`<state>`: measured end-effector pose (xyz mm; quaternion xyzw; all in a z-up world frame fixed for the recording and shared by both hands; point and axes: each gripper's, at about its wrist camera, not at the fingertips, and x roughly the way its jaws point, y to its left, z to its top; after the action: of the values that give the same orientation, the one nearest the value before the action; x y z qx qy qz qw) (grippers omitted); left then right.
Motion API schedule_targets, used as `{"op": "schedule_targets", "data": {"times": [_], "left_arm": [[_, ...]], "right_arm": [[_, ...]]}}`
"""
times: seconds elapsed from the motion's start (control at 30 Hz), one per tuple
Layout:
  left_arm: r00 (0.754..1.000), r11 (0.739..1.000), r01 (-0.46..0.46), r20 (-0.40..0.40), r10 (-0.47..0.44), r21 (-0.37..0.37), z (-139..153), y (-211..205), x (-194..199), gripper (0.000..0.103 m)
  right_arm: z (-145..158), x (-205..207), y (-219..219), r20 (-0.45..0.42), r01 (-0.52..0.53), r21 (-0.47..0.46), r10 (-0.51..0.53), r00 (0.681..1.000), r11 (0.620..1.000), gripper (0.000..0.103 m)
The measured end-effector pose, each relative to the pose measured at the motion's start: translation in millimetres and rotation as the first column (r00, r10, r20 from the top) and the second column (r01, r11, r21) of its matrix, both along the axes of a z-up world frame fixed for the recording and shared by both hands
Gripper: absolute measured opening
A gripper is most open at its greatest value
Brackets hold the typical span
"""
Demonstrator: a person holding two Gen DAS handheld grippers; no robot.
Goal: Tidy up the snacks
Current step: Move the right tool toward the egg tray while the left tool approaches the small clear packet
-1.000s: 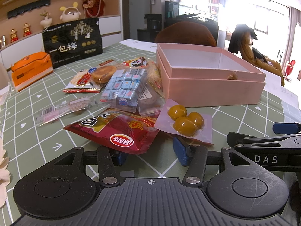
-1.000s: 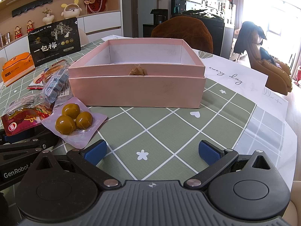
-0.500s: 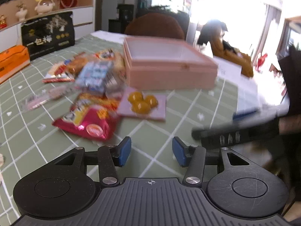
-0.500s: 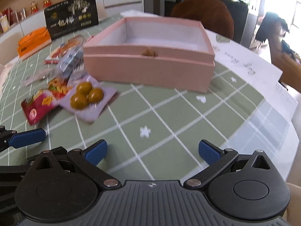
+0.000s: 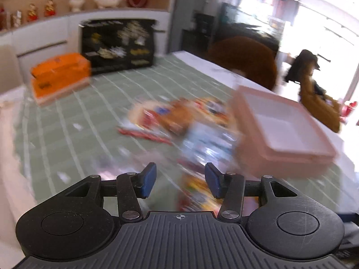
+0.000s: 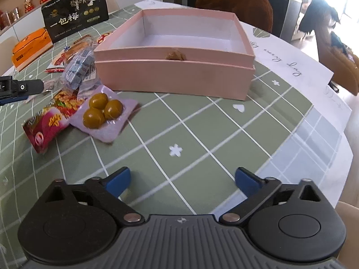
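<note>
With the right gripper [image 6: 182,179] wide and empty, the left gripper [image 5: 178,180] half-closed on nothing, take the olive pack [image 6: 104,112] by its flat edge beside the pink box [image 6: 175,76] on the desk [image 6: 202,134].

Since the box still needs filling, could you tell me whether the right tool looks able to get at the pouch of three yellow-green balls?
Probably yes. The right tool is open and empty, and only bare tablecloth lies between it and the pouch, which lies on top, uncovered.
</note>
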<state>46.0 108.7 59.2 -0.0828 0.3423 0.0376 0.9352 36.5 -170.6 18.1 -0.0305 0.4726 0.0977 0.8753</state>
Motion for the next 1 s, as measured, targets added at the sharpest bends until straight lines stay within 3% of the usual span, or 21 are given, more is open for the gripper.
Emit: {"op": "schedule_targets", "data": {"times": [0.13,0.27,0.4,0.57,0.63,0.73,0.83,0.9,1.0], "left_arm": [[0.997,0.998,-0.039,-0.062,0.036,-0.049,-4.9,47.9,32.5,0.053],[0.987,0.993,0.048,-0.145,-0.063,-0.108,-19.8,66.0,52.9,0.053],[0.961,0.98,0.197,-0.191,-0.2,-0.036,-26.8,54.2,47.4,0.054],[0.908,0.935,0.353,-0.247,-0.339,0.015,-25.9,29.4,24.5,0.054],[0.894,0.925,0.381,-0.255,-0.37,-0.005,-26.3,22.7,15.9,0.054],[0.878,0.915,0.401,-0.263,-0.4,-0.049,-23.4,16.8,5.2,0.047],[0.899,0.934,0.356,-0.261,-0.35,-0.028,-22.5,12.4,1.9,0.045],[0.927,0.955,0.296,-0.231,-0.295,-0.031,-22.1,13.3,8.6,0.043],[0.953,0.975,0.218,-0.208,-0.221,-0.033,-23.5,13.0,24.3,0.045]], "right_arm": [[1.4,18.4,20.5,-0.043,-0.006,-0.03,0.004,0.999,1.0,0.097],[6.0,16.6,36.6,-0.007,-0.052,-0.072,0.052,0.999,0.996,0.094],[11.6,17.3,37.6,-0.02,-0.09,-0.006,0.09,0.996,0.996,0.094],[13.1,41.3,58.0,-0.015,-0.078,-0.004,0.078,0.997,0.997,0.094],[12.6,56.5,69.9,-0.032,-0.079,0.043,0.081,0.996,0.996,0.094],[7.1,71.5,88.3,-0.05,-0.053,0.041,0.055,0.997,0.998,0.093],[5.0,73.4,101.4,-0.003,-0.062,-0.001,0.062,0.998,0.998,0.082],[7.9,69.6,97.7,0.011,-0.067,-0.009,0.067,0.998,0.998,0.068],[10.9,59.3,79.2,0.006,-0.077,-0.019,0.078,0.997,0.997,0.066]]}}
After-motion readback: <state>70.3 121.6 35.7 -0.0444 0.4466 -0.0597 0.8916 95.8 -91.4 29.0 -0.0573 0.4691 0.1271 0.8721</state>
